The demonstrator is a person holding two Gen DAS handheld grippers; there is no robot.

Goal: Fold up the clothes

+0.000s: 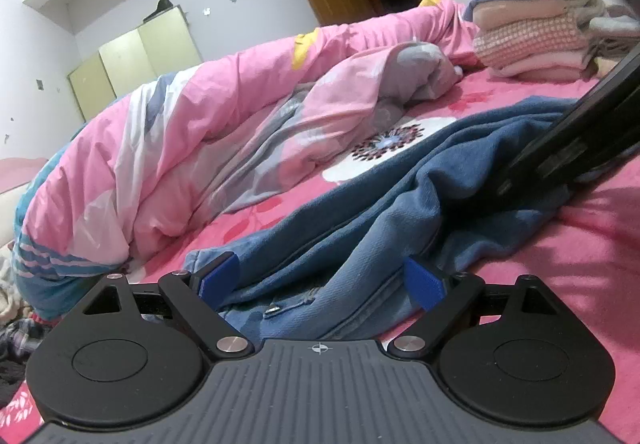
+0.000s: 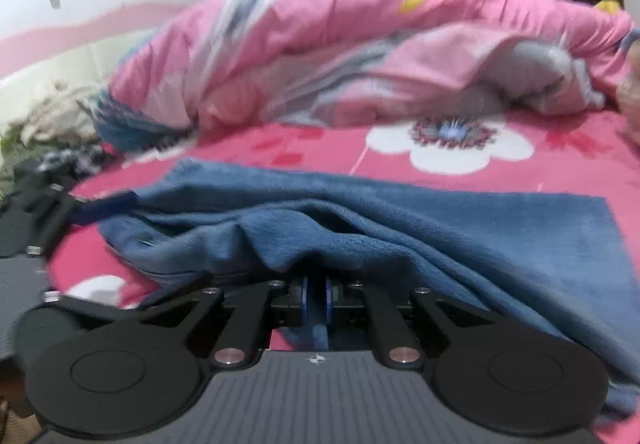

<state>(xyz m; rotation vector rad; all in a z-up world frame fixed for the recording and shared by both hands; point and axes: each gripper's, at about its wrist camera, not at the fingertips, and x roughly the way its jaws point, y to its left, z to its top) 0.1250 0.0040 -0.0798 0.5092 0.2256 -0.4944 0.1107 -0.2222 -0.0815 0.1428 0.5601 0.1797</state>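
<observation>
The blue garment (image 1: 420, 204) lies crumpled on the pink flowered bed sheet (image 1: 580, 244), on the near part of the bed, with a zip and its metal pull (image 1: 273, 310) facing up in the left wrist view. The left tool (image 1: 322, 280) stands wide: its two blue pads (image 1: 218, 278) sit apart on either side of a fold of the garment and do not press on it. The right tool (image 2: 317, 294) stands narrow, its pads closed on a bunched edge of the same garment (image 2: 360, 232); the cloth drapes up and over the front of the tool and spreads flat toward the right edge of the bed. In the left wrist view the black body of the right tool (image 1: 580, 140) crosses the garment at the right side of the frame.

A pink quilt (image 1: 160, 148) is rolled along the far side of the bed. A stack of folded clothes (image 1: 536, 20) stands at the far right corner of the bed, well apart from the garment. Loose clothes (image 2: 60, 132) lie past the left edge of the bed. The right wrist view is blurred
</observation>
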